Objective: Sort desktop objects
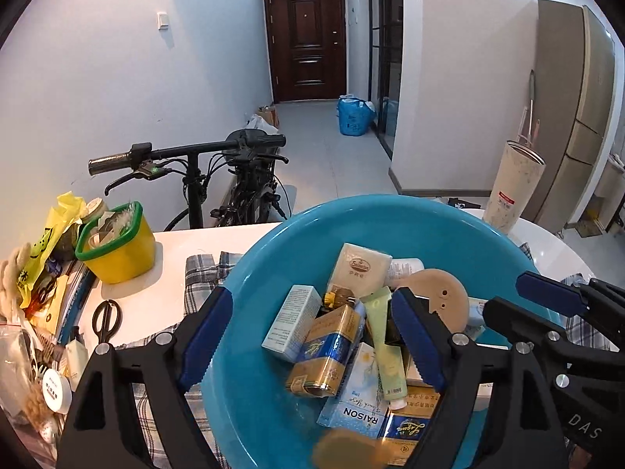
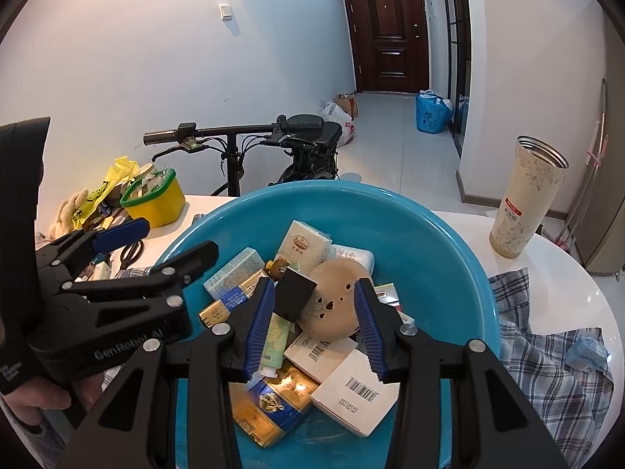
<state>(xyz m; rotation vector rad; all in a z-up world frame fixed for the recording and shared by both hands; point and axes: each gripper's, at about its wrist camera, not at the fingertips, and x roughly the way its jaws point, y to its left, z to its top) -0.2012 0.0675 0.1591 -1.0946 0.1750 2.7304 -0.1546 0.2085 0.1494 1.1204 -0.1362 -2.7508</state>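
The left gripper (image 1: 316, 336) hangs wide open and empty over the round blue plastic basin (image 1: 449, 226) at the white bench's near edge; the right gripper (image 2: 312, 324), part-open, holds nothing, the tan perforated disc (image 2: 332, 308) just beyond its fingertips

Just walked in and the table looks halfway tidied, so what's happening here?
A person is sorting desk clutter with a handheld gripper in each hand. Both hover over a blue basin on the white table, piled with small boxes, tubes and packets. The left gripper is wide open and empty; the right gripper has its jaws partly apart, nothing clearly held. Scissors, a yellow tub and a tall tumbler sit outside the basin.
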